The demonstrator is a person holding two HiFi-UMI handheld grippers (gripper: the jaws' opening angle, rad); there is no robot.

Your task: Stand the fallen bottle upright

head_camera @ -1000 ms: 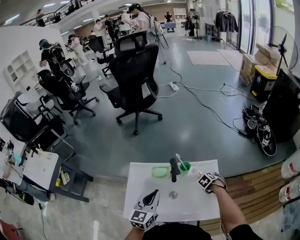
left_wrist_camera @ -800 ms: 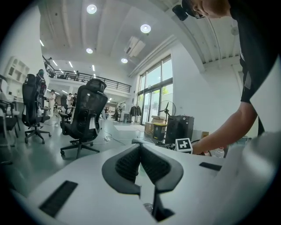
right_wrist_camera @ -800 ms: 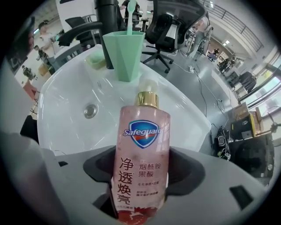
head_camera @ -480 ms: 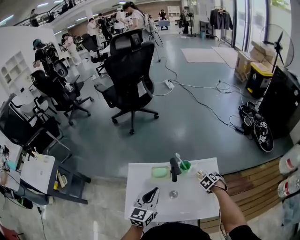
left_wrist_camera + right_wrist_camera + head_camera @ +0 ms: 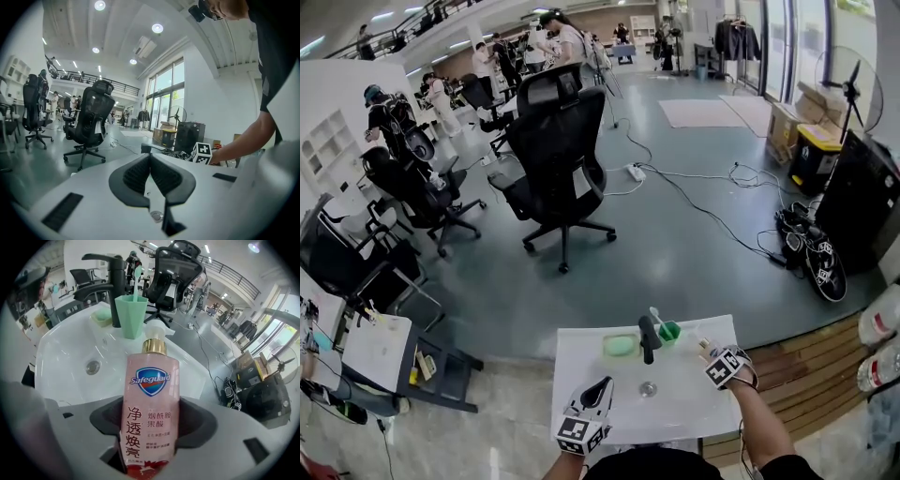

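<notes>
My right claw has just closed onto the pink plastic pump bottle, my left claw shut and empty; I judge uprighting can begin.

Bright daylight plus ceiling lights; fisheye edge warp, dark vignette; glare on sink.

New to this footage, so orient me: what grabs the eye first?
A pink soap bottle fills the right gripper view, gripped by the right tongs, whose jaws have just been closing on it. Beyond it sits a white sink with a black faucet and green cup.
</notes>
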